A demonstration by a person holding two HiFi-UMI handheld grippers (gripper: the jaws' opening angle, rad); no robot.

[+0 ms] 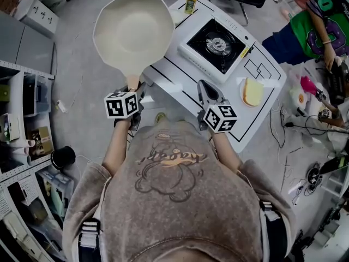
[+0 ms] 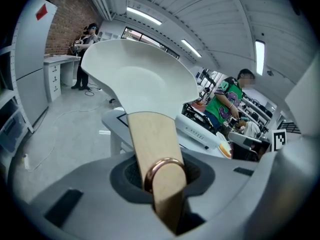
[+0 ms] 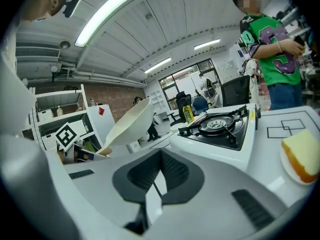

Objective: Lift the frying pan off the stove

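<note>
The left gripper (image 2: 165, 184) has its jaws pinching the flat wooden handle (image 2: 152, 139) of the frying pan (image 1: 133, 31). They squeeze it from both sides, close to the end with the little copper ring (image 2: 162, 166). The handle sticks straight out in front of these jaws, and the big pale bowl of the pan sits at the far end, up in the air with its open side facing up. Holding it level like this looks like the way to keep it from tipping. The grip is at the far end of a long handle, so I think the pan pulls down hard on the jaws and they must squeeze tight. The pan is not on the stove (image 1: 218, 42) any more. It hangs over the floor, beside the tabletop (image 1: 180, 72), well away to the left of the burner. So the lift looks done, or almost done. The right gripper (image 3: 156, 176) has its jaws pressed together with nothing in them. It waits low over the near part of the tabletop. The stove is ahead of these jaws and a bit to their right, and its burner is bare. I think this gripper stays back so it does not bump the pan.
</note>
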